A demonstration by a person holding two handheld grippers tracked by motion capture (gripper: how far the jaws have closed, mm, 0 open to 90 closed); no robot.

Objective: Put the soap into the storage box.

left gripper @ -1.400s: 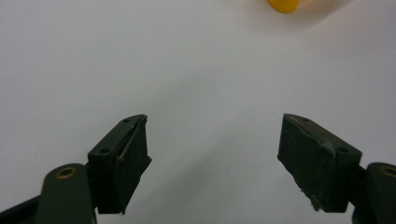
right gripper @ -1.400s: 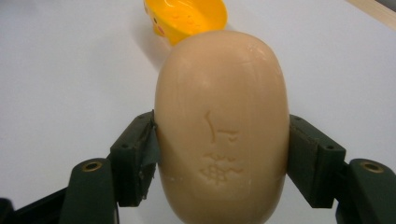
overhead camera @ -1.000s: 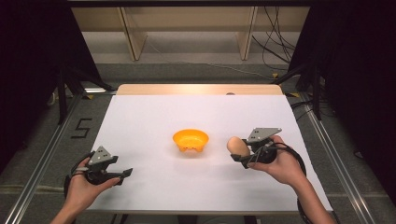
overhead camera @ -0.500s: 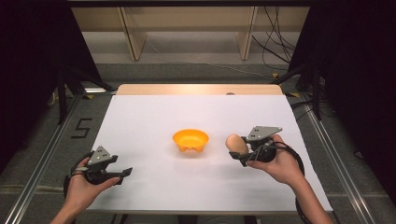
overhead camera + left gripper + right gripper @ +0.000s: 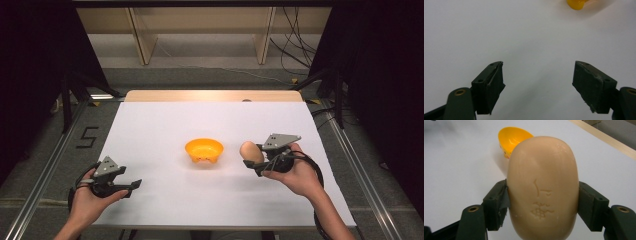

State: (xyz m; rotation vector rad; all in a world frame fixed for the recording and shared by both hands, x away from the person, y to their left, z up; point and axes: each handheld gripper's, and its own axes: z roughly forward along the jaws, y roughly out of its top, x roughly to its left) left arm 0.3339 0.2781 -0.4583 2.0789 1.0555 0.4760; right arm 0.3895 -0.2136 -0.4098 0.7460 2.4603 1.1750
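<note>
The right tool (image 5: 253,165) holds a tan oval soap bar (image 5: 251,152) between its two jaws. In the right gripper view the soap bar (image 5: 542,187) stands upright, pressed on both sides by the black pads (image 5: 499,202), and a small stamped mark shows on its front face. The soap bar is lifted above the white tabletop (image 5: 165,125) and sits just to the right of the orange bowl (image 5: 204,150), near it but not touching. The bowl is about in the middle of the tabletop, and in the right gripper view the bowl (image 5: 512,136) shows behind the soap, partly covered by it.

The left tool (image 5: 131,186) is at the near left part of the tabletop, well apart from the bowl. Its jaws stand wide apart with nothing between them; the left gripper view shows the left tool (image 5: 539,85) over the bare white surface.

The tabletop is a plain white sheet with a wooden edge (image 5: 212,95) at the far side. Around it is a grey floor (image 5: 40,150) with a black mark like a "5" (image 5: 86,137), metal rails, and wooden shelf legs and cables at the back. The sides of the room are dark.

In the left gripper view the bowl (image 5: 577,4) is cut off by the top edge. The lower end of the soap is cut off in the right gripper view, and the stamped mark is too faint to read.
</note>
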